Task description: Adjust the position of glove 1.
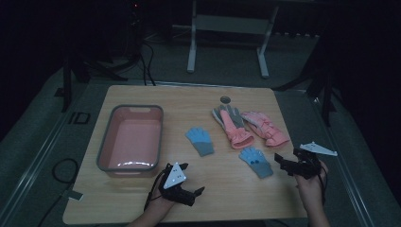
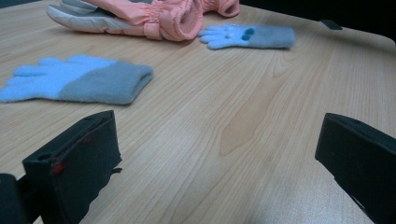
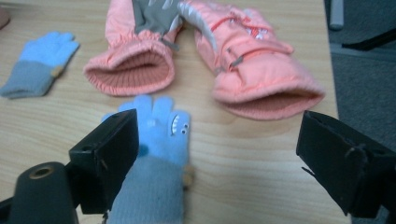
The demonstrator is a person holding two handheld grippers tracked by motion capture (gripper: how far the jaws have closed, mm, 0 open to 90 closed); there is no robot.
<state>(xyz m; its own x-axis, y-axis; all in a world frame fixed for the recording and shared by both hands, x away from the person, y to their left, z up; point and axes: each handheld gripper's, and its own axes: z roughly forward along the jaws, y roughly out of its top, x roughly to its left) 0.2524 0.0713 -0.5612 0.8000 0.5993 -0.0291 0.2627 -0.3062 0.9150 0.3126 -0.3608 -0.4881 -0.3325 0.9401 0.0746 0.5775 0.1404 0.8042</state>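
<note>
Two small blue-and-grey knit gloves lie flat on the wooden table: a plain one (image 1: pixel 200 141) (image 2: pixel 79 79) (image 3: pixel 39 63) at the middle, and one with a face pattern (image 1: pixel 256 161) (image 2: pixel 252 36) (image 3: pixel 159 154) to its right. Behind them lie two pink padded gloves (image 1: pixel 234 127) (image 1: pixel 265 127) (image 2: pixel 154 16) (image 3: pixel 252 60), cuffs toward me. My left gripper (image 1: pixel 193 178) (image 2: pixel 217 154) stands open near the front edge, nothing between its jaws. My right gripper (image 1: pixel 287 158) (image 3: pixel 224 149) is open just right of the patterned glove, whose cuff lies by the left jaw.
A pink basin with a grey rim (image 1: pixel 161 137) stands empty at the table's left, close to my left gripper. A round grommet (image 1: pixel 225 100) sits near the table's far edge. A white frame's legs (image 1: pixel 191 56) stand on the floor beyond the table.
</note>
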